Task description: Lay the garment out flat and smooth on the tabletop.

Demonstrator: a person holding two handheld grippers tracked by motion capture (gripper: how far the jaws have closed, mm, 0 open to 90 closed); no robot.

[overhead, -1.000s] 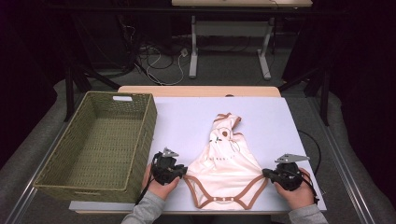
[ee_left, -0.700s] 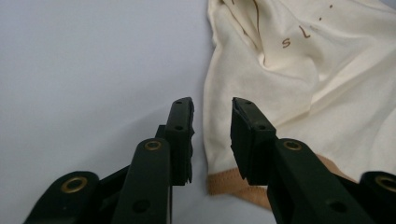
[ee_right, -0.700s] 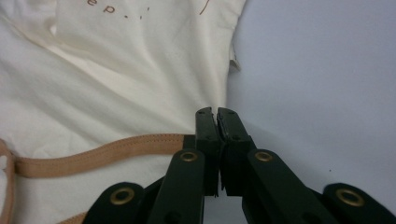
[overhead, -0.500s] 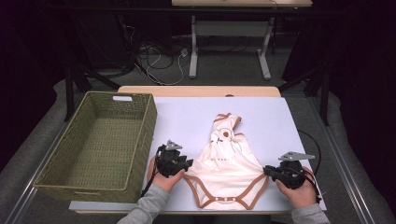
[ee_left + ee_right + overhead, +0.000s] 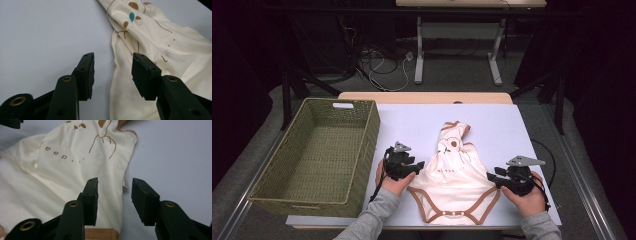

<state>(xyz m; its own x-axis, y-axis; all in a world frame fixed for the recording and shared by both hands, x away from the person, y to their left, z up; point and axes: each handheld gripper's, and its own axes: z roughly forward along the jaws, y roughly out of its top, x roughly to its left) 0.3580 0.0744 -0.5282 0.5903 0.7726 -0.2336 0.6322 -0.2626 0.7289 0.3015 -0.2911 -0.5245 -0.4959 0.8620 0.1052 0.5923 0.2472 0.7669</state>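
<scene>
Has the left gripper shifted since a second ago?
Yes. The left gripper has edged away from the basket, up the table beside the bodysuit, jaws just opening.

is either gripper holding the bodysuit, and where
Nothing is held. Both grippers, left and right, have just been opening, jaws apart at the bodysuit's side edges.

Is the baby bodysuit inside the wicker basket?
No, the bodysuit lies flat on the table, beside the basket.
</scene>
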